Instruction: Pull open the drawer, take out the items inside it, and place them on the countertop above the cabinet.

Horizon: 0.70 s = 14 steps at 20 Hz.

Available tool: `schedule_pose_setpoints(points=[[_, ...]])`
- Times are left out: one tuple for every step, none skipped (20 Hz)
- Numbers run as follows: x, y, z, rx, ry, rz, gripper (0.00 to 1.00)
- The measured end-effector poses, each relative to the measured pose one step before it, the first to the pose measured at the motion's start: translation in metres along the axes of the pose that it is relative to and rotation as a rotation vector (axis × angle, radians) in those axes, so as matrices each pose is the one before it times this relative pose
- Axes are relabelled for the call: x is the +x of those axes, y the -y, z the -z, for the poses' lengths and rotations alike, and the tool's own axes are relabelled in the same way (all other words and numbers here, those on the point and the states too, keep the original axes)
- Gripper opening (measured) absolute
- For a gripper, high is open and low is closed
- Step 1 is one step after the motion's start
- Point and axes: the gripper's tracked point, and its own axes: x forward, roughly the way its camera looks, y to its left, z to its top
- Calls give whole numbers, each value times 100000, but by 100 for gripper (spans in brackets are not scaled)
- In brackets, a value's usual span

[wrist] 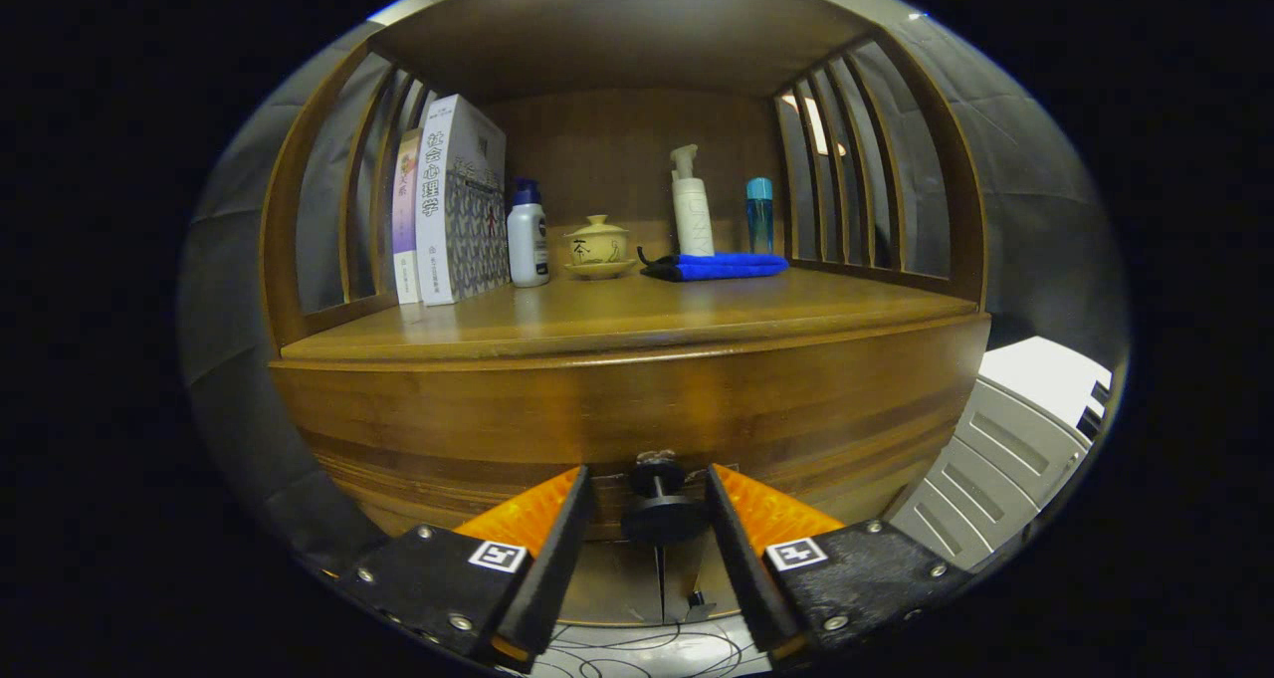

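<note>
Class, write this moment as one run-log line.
phase: reaching for drawer | gripper: open, fingers either side of drawer knob, not clamped | drawer: shut | countertop: books, bottles, lidded cup, blue cloth at back

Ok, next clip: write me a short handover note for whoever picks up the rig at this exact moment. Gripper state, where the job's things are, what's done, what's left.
Gripper: open, fingers either side of the drawer knob, with a gap on each side, not yet pressing on it.
Drawer: front looks flush with the cabinet, so not pulled out yet; its contents are hidden.
Countertop: already carries books, a white bottle, a lidded cup, a blue cloth, a pump bottle and a blue bottle along the back; the front part is bare wood.
Done: gripper lined up on the knob.
Left: close on the knob, pull the drawer open, lift the items out onto the countertop.
</note>
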Motion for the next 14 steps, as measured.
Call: schedule_pose_setpoints(points=[[119,360,55,-576,-329,1225,65],[-70,89,-14,-269,-145,-313,57],[91,-96,20,38,-371,-352,50],[-7,26,-1,141,-20,340,48],[20,-14,9,395,-647,564,46],[32,-45,36,278,-619,415,44],[-19,35,-52,-38,-433,7,42],[-35,-51,46,196,-112,92,40],[-153,-50,17,-388,-396,-236,38],[-258,-18,62,-679,-108,-89,36],[-425,-17,68,-192,-227,169,35],[-359,77,150,-265,-271,481,35],[-441,-11,180,-311,-494,220,35],[-556,18,259,-311,-757,232,35]])
